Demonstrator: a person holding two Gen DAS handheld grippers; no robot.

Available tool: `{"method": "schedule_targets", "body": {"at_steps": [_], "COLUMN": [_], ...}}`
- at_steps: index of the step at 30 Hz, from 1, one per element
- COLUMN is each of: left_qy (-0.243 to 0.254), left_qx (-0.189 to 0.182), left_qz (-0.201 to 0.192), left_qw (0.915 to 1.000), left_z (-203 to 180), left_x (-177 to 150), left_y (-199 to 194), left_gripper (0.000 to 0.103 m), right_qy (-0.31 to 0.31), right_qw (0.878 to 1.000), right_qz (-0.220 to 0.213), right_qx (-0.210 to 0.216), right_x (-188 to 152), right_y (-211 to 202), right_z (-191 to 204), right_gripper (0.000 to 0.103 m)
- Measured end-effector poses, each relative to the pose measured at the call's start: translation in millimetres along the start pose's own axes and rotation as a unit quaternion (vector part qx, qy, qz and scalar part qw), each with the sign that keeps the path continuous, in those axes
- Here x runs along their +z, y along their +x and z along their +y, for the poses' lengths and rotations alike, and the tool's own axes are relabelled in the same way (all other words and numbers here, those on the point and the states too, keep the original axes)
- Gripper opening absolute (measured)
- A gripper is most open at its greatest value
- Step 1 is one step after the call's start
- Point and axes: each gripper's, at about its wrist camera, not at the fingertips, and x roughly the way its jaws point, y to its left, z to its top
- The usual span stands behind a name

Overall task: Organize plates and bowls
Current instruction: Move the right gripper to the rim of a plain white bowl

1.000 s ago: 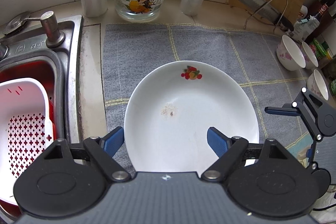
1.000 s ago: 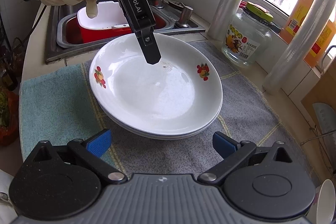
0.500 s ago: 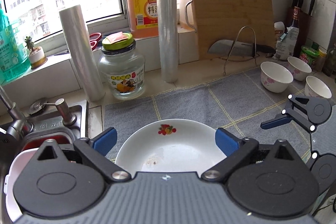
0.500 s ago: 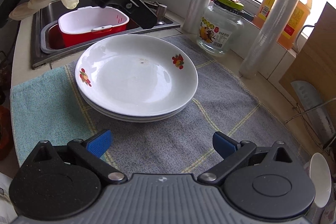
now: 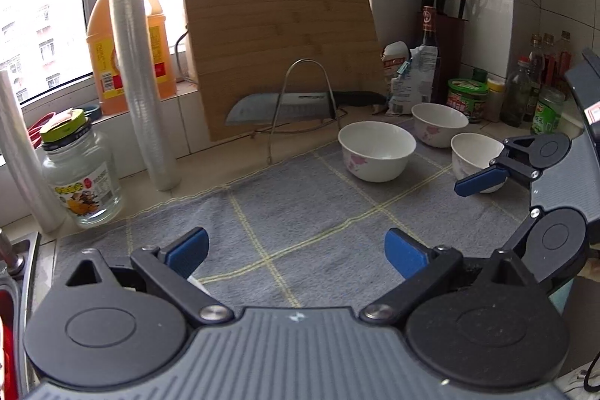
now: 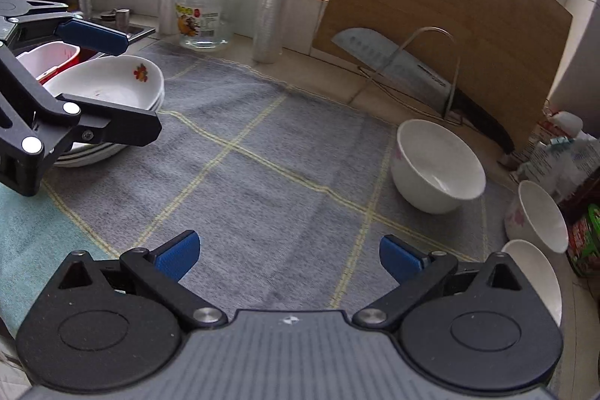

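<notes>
Both grippers hang over the grey cloth [image 6: 270, 175] on the surface, empty. The left gripper [image 5: 296, 250] has its jaws apart; the right gripper [image 6: 288, 255] likewise stands wide. The stacked plates [image 6: 112, 85] sit at the cloth's sink-side edge, partly hidden behind the left gripper. Three bowls [image 5: 377, 150] cluster at the opposite edge, near bottles [image 5: 540, 89]. Behind them, a cutting board [image 5: 281, 44], a knife [image 5: 281, 107] on a wire rack, a jar [image 5: 80, 175] and plastic-wrap rolls [image 5: 144, 81] line the back edge.

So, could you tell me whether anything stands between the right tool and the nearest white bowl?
Nothing visible does: only bare grey mat lies between the open right tool and the nearest bowl. The cleaver rack stands behind the bowl.
</notes>
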Motion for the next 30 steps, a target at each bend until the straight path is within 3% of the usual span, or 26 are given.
{"method": "schedule_targets", "body": {"at_steps": [8,16,22,30], "left_qy": [0.005,0.008,0.011,0.029], "left_qx": [-0.048,-0.073,-0.075,-0.065], "left_qz": [0.012,0.027,0.038,0.034], "left_qw": [0.9987,0.9969,0.9964,0.9969], "left_z": [-78,-149,-182,-215], "left_x": [17,25,28,29], "left_y": [51,108,139,164], "left_gripper": [0.100,0.100,0.100,0.100], "right_qy": [0.034,0.060,0.084,0.097], "right_qw": [0.998,0.996,0.995,0.995], "right_qz": [-0.004,-0.006,-0.005,-0.012], "right_qx": [-0.043,-0.065,-0.044,0.007], "right_x": [-37,-66,-79,-83], "right_y": [-26,-36,-28,-11], "right_z": [-82,-172,-217,-239], "right_gripper": [0.103,0.103,0.103,0.103]}}
